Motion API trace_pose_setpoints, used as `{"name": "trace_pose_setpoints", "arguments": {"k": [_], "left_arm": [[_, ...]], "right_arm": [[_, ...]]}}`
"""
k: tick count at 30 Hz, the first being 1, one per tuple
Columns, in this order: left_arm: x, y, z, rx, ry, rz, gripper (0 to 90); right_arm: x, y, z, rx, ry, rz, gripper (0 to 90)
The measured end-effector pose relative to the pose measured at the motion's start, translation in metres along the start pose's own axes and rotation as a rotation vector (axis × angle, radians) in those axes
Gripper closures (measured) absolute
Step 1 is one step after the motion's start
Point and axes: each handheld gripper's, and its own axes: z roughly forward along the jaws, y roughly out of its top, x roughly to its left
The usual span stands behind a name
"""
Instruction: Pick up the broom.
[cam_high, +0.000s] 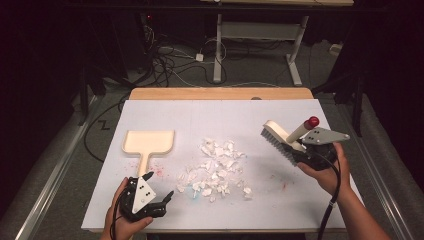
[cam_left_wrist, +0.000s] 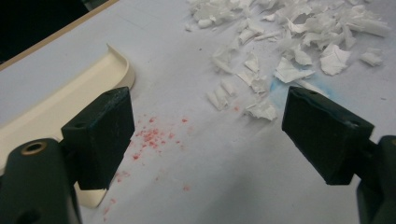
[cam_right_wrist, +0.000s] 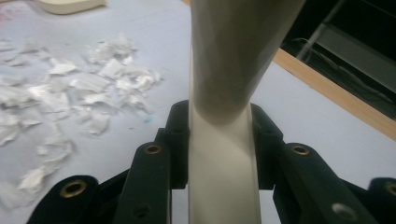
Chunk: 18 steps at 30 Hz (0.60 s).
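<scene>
While right claw (cam_high: 295, 150) pinches brush (cam_high: 280, 137) | left claw (cam_high: 159, 185) spread beside dustpan (cam_high: 148, 142) | scraps (cam_high: 215, 170) mid-table

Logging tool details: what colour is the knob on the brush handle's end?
Red knob, seen best in the high view.

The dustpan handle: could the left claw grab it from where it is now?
Probably yes. The left claw is open, and the dustpan handle ends right beside it, by one finger in the left gripper view. Nothing lies between them; the paper scraps sit off to the side.
</scene>
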Motion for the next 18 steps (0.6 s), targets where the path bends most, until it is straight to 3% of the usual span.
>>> {"name": "trace_pose_setpoints", "arguments": {"k": [9,15,18], "left_arm": [[0.002,-0.003,0.003,0.017,0.002,0.014,16.3],[0.000,-0.002,0.003,0.017,-0.003,0.026,16.3],[0.001,-0.002,0.003,0.014,-0.013,0.015,16.3]], "right_arm": [[-0.015,-0.006,0.004,0.015,-0.043,0.048,68.0],[-0.022,-0.010,0.010,0.067,-0.117,0.043,68.0],[-0.028,-0.012,0.009,0.060,-0.127,0.080,67.9]]}}
